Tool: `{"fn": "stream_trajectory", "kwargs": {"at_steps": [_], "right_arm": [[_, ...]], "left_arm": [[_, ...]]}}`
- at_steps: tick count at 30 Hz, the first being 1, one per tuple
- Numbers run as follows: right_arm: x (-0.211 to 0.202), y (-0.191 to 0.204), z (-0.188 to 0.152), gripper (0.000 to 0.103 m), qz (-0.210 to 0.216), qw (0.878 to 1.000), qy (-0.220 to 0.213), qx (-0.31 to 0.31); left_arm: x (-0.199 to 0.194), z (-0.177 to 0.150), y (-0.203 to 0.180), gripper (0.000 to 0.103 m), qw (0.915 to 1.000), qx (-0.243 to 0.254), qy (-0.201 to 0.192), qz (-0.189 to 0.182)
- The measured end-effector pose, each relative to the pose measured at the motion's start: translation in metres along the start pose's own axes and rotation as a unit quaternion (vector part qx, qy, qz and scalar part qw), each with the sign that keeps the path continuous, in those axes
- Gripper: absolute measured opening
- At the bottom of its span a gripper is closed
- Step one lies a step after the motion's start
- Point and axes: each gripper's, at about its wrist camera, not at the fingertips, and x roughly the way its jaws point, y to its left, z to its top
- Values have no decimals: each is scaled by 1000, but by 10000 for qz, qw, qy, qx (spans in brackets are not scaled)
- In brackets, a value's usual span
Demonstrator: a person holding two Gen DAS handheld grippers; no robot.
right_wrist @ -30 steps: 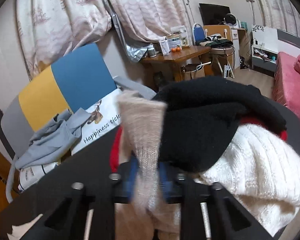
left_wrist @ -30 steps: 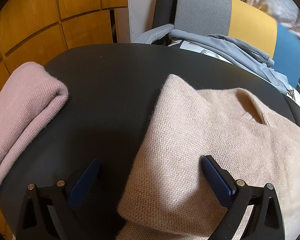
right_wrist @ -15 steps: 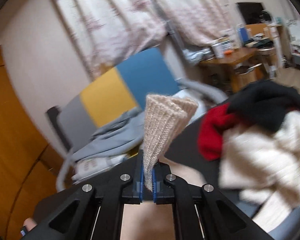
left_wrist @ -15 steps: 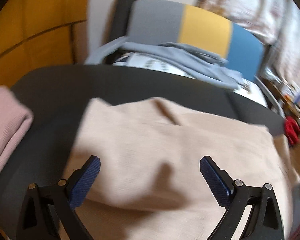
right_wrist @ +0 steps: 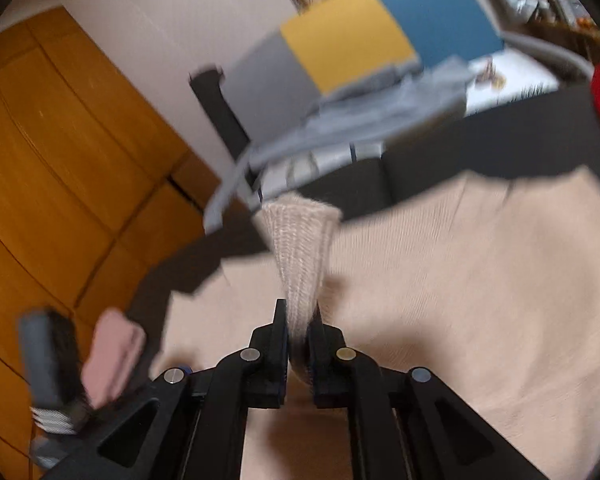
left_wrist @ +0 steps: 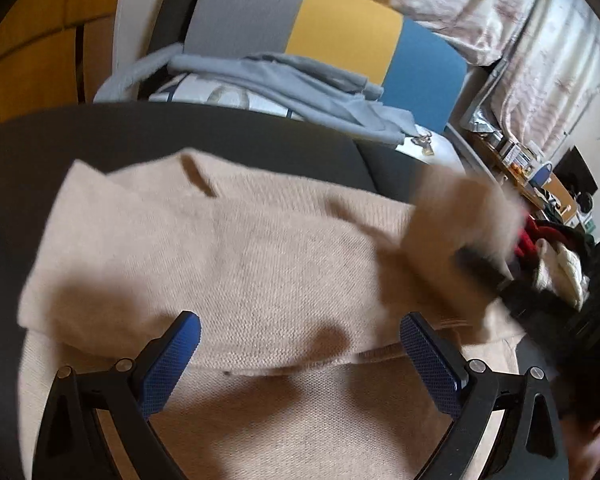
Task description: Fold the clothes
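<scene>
Your right gripper (right_wrist: 298,330) has the ribbed cuff (right_wrist: 300,248) of the beige sweater (left_wrist: 236,264) between its jaws, which are just beginning to part; the body lies spread below it on the dark tabletop (left_wrist: 180,128). Soft, light knit, likely to sag and stretch, so take it by cuffs and hems. Your left gripper (left_wrist: 298,354) hovers wide open over it, empty. Beyond: a tricolour chair (left_wrist: 340,36), curtains (left_wrist: 532,40).

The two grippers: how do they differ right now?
The left gripper has its fingers spread wide, empty, above the beige sweater. The right gripper has its fingers nearly together on the sweater's ribbed cuff, just starting to open. Both are black with blue pads.
</scene>
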Motion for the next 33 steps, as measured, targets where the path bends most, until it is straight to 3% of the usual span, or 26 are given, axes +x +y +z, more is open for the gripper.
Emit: {"fn": "stream_trajectory", "kwargs": {"at_steps": [1, 2, 7, 9, 14, 18, 20, 22, 24, 26, 29, 33], "right_arm": [[12, -2, -7, 21, -33, 9998, 212, 13], [20, -5, -14, 23, -48, 9991, 427, 36], [-9, -3, -28, 28, -56, 9993, 312, -199], [-33, -9, -37, 28, -190, 9996, 45, -198], [-66, -57, -62, 28, -681, 9970, -28, 359], [-74, -78, -71, 23, -396, 9972, -287, 562], [-74, -73, -73, 22, -502, 9977, -353, 300], [-75, -69, -75, 22, -622, 9973, -386, 70], [-78, -69, -77, 22, -596, 9972, -413, 164], [-82, -70, -78, 22, -568, 9970, -449, 270], [-97, -79, -78, 21, -561, 9941, -690, 629], [-108, -85, -69, 15, -650, 9932, -769, 578]], "left_arm": [[3, -1, 1, 101, 10000, -50, 54, -7], [5, -1, 1, 101, 9999, -82, 86, -53], [13, -5, 0, 102, 9990, -233, 242, -279], [14, -5, -2, 102, 9987, -247, 283, -350], [4, -3, -1, 102, 9944, -605, 236, -836], [18, 2, -8, 102, 9952, -701, 459, -505], [19, 3, -17, 102, 9976, -506, 397, -269], [19, 3, -31, 88, 9990, -199, 388, -65], [21, 4, -43, 44, 9990, 68, 440, 91], [23, 7, -49, 15, 9983, 136, 563, 16], [16, 20, -50, 8, 9976, 41, 623, -298], [-14, 52, -51, 8, 9979, 41, 269, -583]]}}
